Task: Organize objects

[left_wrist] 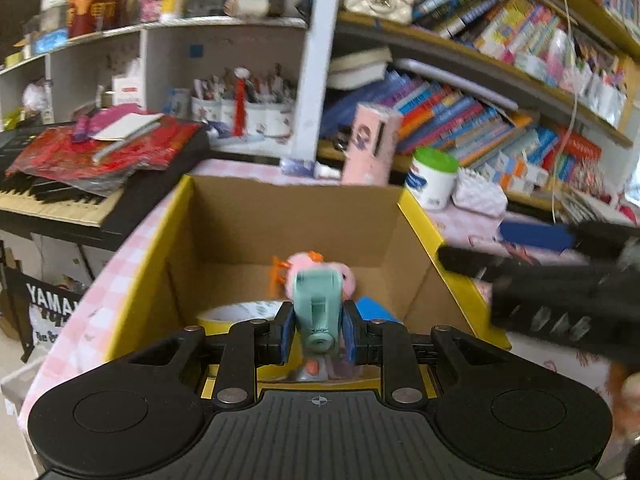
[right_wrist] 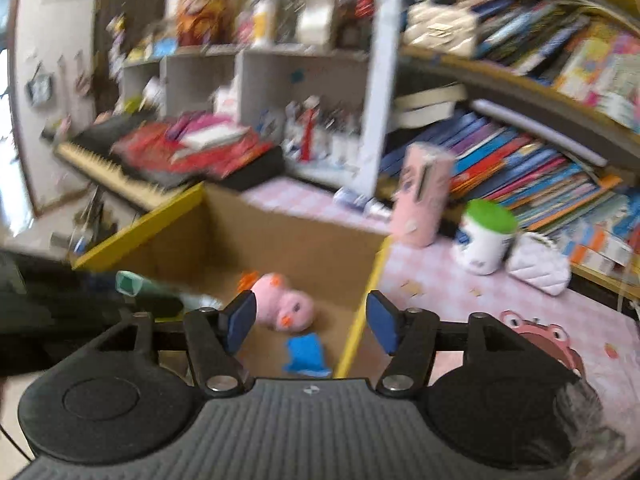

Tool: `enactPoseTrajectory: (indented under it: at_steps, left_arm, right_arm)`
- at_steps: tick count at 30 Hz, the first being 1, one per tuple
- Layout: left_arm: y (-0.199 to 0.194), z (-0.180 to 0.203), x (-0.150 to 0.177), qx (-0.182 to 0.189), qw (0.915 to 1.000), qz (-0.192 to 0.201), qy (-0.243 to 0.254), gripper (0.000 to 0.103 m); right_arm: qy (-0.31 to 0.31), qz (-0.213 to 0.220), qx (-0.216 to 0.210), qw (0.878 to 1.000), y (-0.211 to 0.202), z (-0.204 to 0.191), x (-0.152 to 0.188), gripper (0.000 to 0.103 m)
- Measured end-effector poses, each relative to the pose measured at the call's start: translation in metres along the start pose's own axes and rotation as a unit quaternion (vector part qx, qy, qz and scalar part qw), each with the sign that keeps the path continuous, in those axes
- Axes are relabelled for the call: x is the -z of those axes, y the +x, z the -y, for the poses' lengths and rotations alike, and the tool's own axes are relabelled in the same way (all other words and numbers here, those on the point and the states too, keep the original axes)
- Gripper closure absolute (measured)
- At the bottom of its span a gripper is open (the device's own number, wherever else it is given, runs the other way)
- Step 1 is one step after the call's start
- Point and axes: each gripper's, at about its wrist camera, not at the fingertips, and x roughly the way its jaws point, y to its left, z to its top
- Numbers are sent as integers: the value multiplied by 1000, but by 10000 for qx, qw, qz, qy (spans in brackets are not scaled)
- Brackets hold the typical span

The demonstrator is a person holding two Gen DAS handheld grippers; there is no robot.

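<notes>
A small green toy (left_wrist: 318, 316) is pinched tight in the left gripper (left_wrist: 318, 334) and held over the open cardboard box (left_wrist: 288, 216). In the box, a pink plush (right_wrist: 286, 306), a blue piece (right_wrist: 306, 354) and what may be a tape roll (left_wrist: 240, 312) are seen; the view is blurry. The right gripper (right_wrist: 310, 320) is held apart with nothing between its pads. If the toy is let go too near the yellow rim, it could be knocked out onto the pink cloth (right_wrist: 480, 300).
</notes>
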Motion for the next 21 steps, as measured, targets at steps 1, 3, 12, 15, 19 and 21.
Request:
enactPoseTrajectory:
  at_steps: [1, 3, 12, 15, 19, 21]
  left_arm:
    - [4, 3, 1, 24, 10000, -42, 41, 80]
    - [11, 6, 1, 53, 9999, -102, 32, 80]
    - [4, 7, 6, -47, 10000, -7, -8, 51]
    - [-11, 6, 6, -35, 9998, 182, -73, 50]
    - [-39, 3, 11, -119, 9986, 499, -136, 37]
    - [-53, 0, 14, -176, 9977, 623, -207, 33]
  right_arm:
    - [100, 70, 91, 9999, -4, 5, -1, 42]
    - [207, 127, 198, 9995, -8, 11, 0, 42]
    - [321, -6, 381, 9988, -21, 17, 14, 42]
    - [314, 47, 393, 9987, -27, 13, 17, 42]
    - [348, 46, 391, 9986, -34, 5, 20, 42]
    - [339, 56, 382, 9987, -39, -1, 22, 42]
